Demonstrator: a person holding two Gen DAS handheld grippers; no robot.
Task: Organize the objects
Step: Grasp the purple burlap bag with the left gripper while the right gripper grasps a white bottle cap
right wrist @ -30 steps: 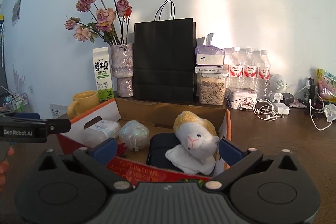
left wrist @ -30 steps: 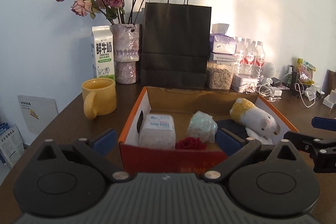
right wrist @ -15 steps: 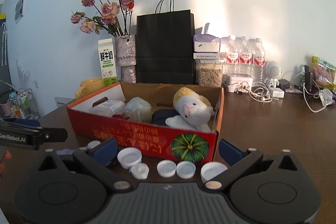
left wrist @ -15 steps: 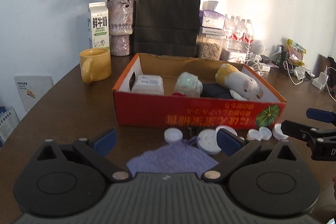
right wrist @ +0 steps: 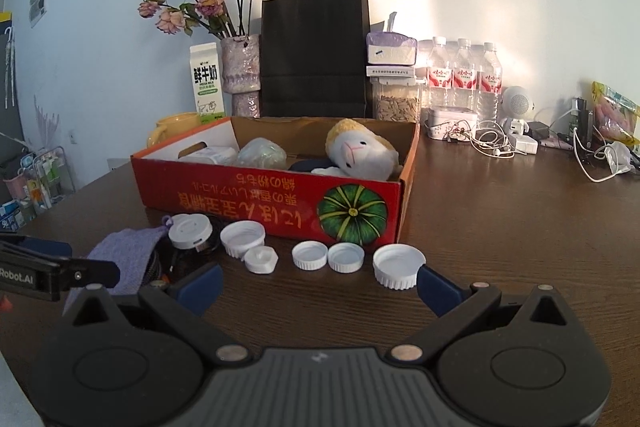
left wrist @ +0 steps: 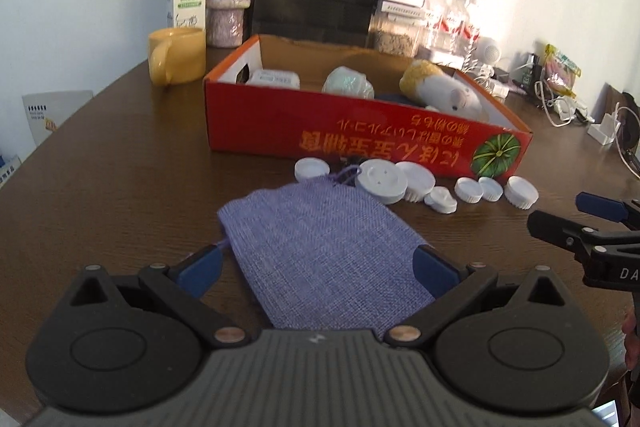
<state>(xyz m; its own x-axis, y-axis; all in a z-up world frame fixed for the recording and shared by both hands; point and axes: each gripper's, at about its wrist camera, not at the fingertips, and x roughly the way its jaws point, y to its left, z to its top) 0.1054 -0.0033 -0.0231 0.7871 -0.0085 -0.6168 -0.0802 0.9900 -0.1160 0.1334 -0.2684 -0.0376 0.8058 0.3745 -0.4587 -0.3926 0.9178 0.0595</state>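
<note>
The purple woven pouch (left wrist: 320,247) lies flat on the desk (left wrist: 120,187), directly ahead of the left claw (left wrist: 316,267) and partly between its two blue pads, which stand wide apart on either side of the cloth and grip nothing. The pouch's long axis runs away from that claw towards the red cardboard box (left wrist: 360,143), with the drawstring mouth at the far end, close to the row of white caps (right wrist: 308,255) strung along the box's near wall. From the right wrist view the pouch sits off to the left, beyond that claw's left pad, so the right claw (right wrist: 318,285), likewise spread wide and empty, faces the caps instead; the largest cap (right wrist: 398,265) lies just ahead of its right pad. In my judgement the left claw is plainly the nearer one for the pouch and would need only to go forward and close across its short width, while the right is better placed for the caps. The box already holds a plush sheep (right wrist: 360,155) and some wrapped items.
</note>
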